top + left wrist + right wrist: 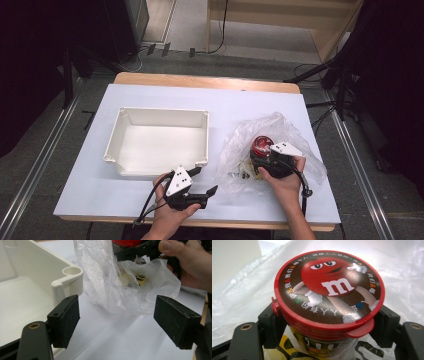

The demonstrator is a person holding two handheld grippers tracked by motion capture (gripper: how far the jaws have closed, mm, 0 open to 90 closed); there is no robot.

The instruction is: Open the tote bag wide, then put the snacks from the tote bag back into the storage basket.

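Two tongs: right tongs [325,322] grasp the candy tub [329,295], lid print legible; left tongs [117,322] released.

The clear bag [280,135] hides the candy tub's [329,297] lower half.

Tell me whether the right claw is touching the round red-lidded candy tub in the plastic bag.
Touching. In the right gripper view, the right claw has both black pads pressed against opposite sides of the round red-lidded candy tub, just under its lid.

One candy tub [329,297], one bag [280,130], one bin [157,142].
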